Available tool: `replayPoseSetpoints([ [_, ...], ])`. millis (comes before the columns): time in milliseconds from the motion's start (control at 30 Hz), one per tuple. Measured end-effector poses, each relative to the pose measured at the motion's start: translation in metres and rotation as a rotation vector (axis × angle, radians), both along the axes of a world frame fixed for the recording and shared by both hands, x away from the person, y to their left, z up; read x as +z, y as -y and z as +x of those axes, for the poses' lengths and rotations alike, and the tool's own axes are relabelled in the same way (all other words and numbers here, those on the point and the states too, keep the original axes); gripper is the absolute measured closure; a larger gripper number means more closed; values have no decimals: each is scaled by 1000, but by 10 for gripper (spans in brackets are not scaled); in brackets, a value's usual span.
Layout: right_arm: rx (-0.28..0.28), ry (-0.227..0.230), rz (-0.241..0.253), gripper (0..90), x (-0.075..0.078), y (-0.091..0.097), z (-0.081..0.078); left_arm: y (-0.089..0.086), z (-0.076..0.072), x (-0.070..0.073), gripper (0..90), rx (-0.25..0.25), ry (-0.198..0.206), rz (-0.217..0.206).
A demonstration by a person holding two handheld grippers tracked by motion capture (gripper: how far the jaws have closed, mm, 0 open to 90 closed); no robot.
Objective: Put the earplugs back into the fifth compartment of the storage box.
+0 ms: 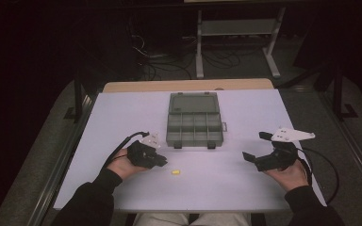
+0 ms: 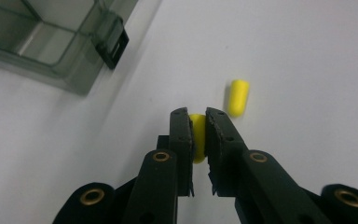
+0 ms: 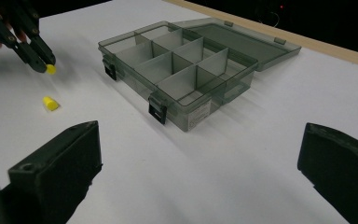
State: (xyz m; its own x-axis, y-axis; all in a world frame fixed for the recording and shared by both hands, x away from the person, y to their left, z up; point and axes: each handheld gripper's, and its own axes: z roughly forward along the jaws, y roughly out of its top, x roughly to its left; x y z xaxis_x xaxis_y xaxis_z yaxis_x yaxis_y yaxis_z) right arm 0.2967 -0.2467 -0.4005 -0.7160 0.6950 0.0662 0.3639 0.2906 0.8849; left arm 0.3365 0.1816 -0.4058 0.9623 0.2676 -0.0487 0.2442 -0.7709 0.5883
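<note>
Clenched across its middle by the left gripper (image 2: 198, 125), the yellow earplug (image 2: 197, 137) looks light and squashy, hovering at 7 o'clock from the organizer box (image 1: 194, 123); the right gripper's (image 1: 256, 147) fingers stand released.

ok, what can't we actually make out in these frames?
- Held yellow piece: the left tool's jaws cover its sides in the left gripper view, so its shape stays unclear.
- Loose yellow piece: too small in the high view.
- Organizer box: cut off by the left gripper view's edge.
</note>
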Motion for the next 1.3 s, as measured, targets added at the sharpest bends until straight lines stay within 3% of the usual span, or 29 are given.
replayPoseSetpoints([
  [33,0,-1,-2,0,0,0,0,3,-3,6,815,-14,26,9],
  [200,-5,3,3,0,1,2,0,6,-4,20,815,-25,55,-8],
  [567,-7,8,8,0,2,4,0,5,7,53,831,-23,93,-52],
  [833,-5,8,8,0,2,3,-1,6,15,74,831,-25,109,-54],
  [1100,-3,8,3,0,2,2,-1,9,22,86,831,-17,121,-57],
  [1300,0,7,3,0,2,2,0,12,38,88,831,1,108,-70],
])
